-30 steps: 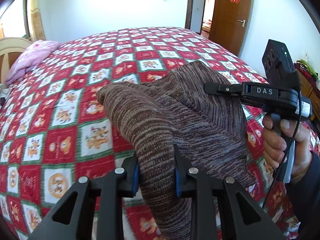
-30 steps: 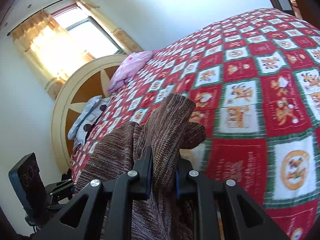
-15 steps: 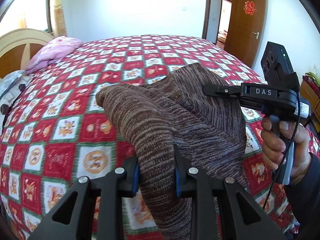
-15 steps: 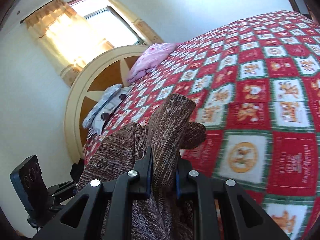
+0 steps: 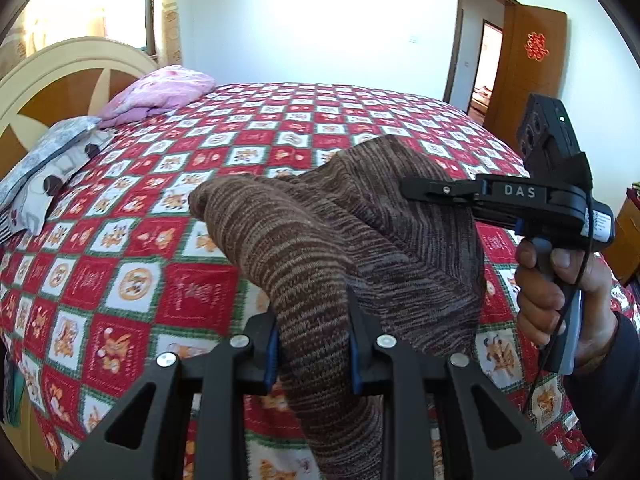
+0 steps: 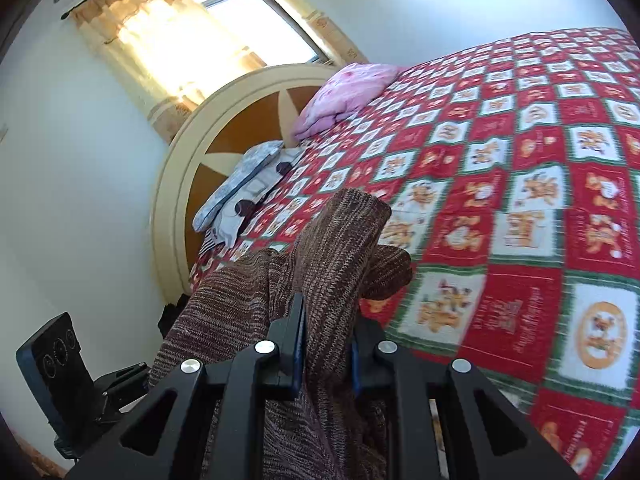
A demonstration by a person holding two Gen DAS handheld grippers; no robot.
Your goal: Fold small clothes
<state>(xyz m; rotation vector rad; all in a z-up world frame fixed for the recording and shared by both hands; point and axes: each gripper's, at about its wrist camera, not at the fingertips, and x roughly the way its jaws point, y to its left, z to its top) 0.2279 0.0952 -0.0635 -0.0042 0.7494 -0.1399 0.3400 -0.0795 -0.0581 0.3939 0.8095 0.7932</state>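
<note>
Both hand-held grippers, left [image 5: 313, 344] & right [image 6: 327, 340], clamp brown knit garment [image 5: 320, 248] above bed [image 5: 192, 292].

Bed [image 5: 208, 280] (red-checked quilt) bears pillows [image 5: 160, 94] — headboard end.

One brown knitted garment [image 5: 320, 248] is in view, bunched between the fingers of both tools. Two grippers: the left gripper [image 5: 314, 344] and the right gripper [image 5: 416, 192], the latter held by one visible hand [image 5: 560, 300]. Beyond the fingertips lies one checked red bedspread [image 5: 160, 280], and far ahead-left one pink bundle [image 5: 160, 92] and one grey-and-white patterned pillow (possibly more than one piece) [image 5: 48, 168]. One wooden door [image 5: 528, 64] stands ahead-right.
</note>
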